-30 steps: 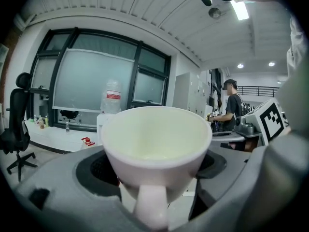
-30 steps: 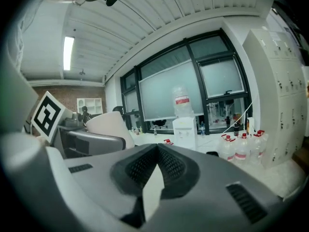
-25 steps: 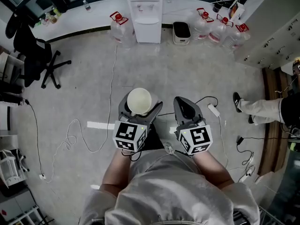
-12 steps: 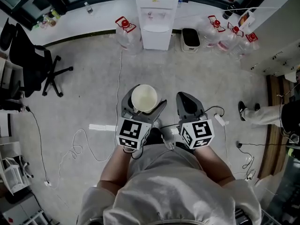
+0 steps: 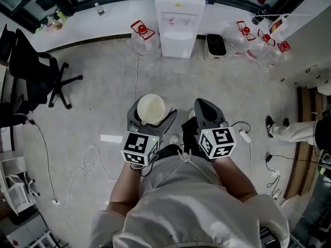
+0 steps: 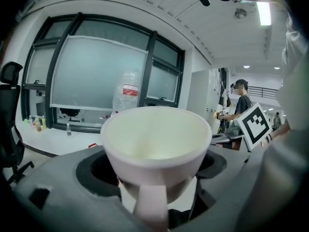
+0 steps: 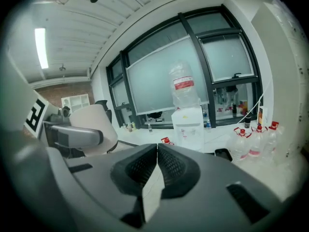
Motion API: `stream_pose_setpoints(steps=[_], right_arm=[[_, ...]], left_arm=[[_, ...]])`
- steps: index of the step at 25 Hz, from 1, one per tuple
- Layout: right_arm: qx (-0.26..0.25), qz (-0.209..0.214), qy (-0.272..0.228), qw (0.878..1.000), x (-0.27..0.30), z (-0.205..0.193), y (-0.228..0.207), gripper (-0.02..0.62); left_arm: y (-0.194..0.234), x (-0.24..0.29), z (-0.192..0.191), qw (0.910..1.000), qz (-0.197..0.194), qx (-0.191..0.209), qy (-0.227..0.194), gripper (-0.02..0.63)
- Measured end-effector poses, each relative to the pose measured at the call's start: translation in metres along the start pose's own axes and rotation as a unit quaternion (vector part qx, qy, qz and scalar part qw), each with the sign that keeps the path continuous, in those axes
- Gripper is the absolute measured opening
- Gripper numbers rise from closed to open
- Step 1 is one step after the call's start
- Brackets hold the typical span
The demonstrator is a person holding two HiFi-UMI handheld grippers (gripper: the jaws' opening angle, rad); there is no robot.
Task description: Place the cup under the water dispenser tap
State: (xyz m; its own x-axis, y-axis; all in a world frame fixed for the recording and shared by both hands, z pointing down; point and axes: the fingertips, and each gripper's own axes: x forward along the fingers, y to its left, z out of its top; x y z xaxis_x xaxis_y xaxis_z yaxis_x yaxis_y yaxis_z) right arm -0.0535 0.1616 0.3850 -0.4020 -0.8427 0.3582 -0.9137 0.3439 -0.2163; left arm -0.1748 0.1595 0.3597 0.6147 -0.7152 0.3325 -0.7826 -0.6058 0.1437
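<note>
A white cup sits upright between the jaws of my left gripper, which is shut on it. In the left gripper view the cup fills the middle, empty, its handle toward the camera. My right gripper is beside it, shut with nothing held; its pads meet. The white water dispenser stands against the far wall, well ahead of both grippers, and shows with a bottle on top in the right gripper view.
Water bottles with red caps stand left and right of the dispenser. A black bin is just right of it. An office chair is at left, cables lie on the floor, and a person's leg is at right.
The dispenser has drifted down and right in the head view as I come closer. Both grippers keep their hold and spacing. The person's leg at right has shifted outward.
</note>
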Motion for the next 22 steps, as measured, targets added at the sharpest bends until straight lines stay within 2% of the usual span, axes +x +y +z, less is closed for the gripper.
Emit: stream_pose_setpoints(steps=[2, 6, 9, 22], right_arm=[[0.005, -0.001, 0.003, 1.000, 0.012, 0.005, -0.010, 0.028], [-0.003, 0.004, -0.003, 1.000, 0.040, 0.023, -0.032, 0.028], [-0.001, 0.010, -0.007, 1.000, 0.065, 0.036, -0.052, 0.029], [-0.004, 0.025, 0.009, 1.000, 0.182, 0.091, -0.168, 0.029]], left_arm=[[0.004, 0.009, 0.006, 1.0000, -0.004, -0.005, 0.000, 0.459], [0.015, 0.038, 0.023, 0.9997, 0.003, 0.022, -0.003, 0.459], [0.024, 0.068, 0.032, 0.9996, 0.007, 0.027, -0.003, 0.459], [0.070, 0.226, 0.070, 0.9991, 0.026, 0.033, 0.010, 0.459]])
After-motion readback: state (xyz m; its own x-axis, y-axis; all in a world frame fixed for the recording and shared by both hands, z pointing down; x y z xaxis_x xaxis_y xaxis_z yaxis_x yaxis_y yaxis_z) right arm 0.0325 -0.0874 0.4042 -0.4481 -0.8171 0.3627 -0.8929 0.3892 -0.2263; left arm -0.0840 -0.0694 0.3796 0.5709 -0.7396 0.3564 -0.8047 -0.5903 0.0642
